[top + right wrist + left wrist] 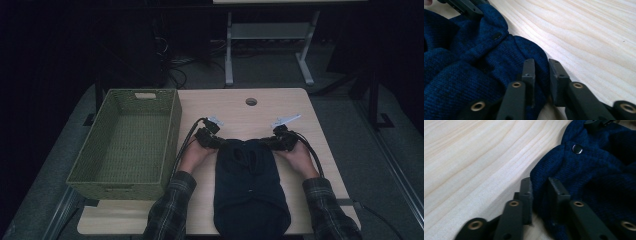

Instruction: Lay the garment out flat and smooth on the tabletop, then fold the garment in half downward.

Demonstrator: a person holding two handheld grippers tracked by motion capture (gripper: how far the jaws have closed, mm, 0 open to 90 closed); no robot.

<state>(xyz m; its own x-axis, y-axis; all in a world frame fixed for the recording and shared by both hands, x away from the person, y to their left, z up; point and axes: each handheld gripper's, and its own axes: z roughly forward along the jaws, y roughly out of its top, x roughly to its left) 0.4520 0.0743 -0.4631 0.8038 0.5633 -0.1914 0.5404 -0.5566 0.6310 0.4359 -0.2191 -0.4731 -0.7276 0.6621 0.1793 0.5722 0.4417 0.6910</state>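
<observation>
A dark blue knit garment [250, 190] lies on the light wooden table [290, 107], running from the middle to the near edge. My left gripper [218, 142] is at the garment's far left corner and my right gripper [270, 142] at its far right corner. In the left gripper view, the left gripper [540, 192] is shut on the knit edge [584, 177], with a metal snap [577, 149] just beyond. In the right gripper view, the right gripper [541, 72] pinches the blue fabric [474, 67] near a dark snap [497, 35].
A green woven basket [172, 135] with nothing in it stands on the table's left side, close to the left hand. A round cable hole [251, 101] is at the table's far edge. Behind stand another table's grey legs [229, 50] and floor cables.
</observation>
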